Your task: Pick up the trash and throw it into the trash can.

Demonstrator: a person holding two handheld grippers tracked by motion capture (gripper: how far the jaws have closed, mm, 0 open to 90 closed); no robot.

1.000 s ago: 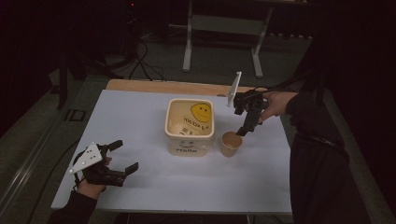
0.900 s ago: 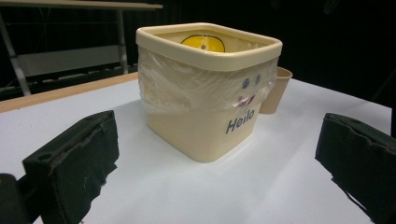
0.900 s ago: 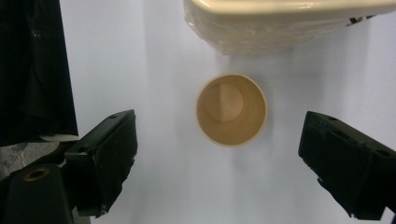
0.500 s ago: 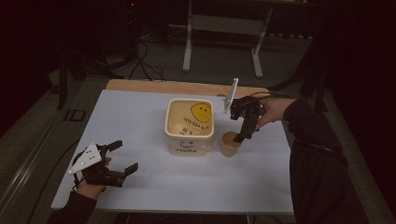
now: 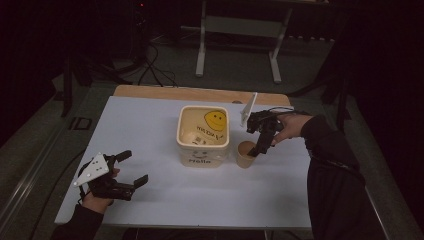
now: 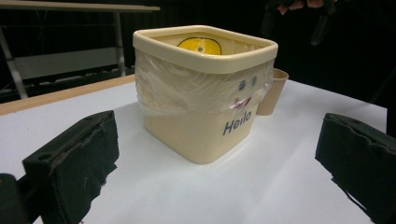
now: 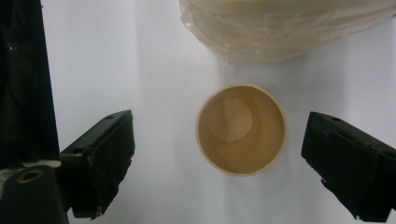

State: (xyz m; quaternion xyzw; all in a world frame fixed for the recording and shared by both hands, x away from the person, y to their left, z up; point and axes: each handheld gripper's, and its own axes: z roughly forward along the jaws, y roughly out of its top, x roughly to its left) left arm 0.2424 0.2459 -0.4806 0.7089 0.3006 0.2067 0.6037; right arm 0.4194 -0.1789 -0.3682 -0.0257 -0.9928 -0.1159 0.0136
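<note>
Lowered since before, the right gripper (image 5: 256, 148) hangs wide-jawed directly above the paper cup (image 5: 245, 154).

Matt paper cup (image 7: 241, 129), smooth plastic tub (image 6: 203, 98) (glossy film liner).

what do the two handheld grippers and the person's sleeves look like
Both grippers are black, each with two blocky jaws faced in rough black pads. The left gripper carries a grey three-cornered plate dotted with small holes; the right gripper has a similar pale plate and a thin dark cable on top. The person wears dark long sleeves reaching the wrists.
</note>
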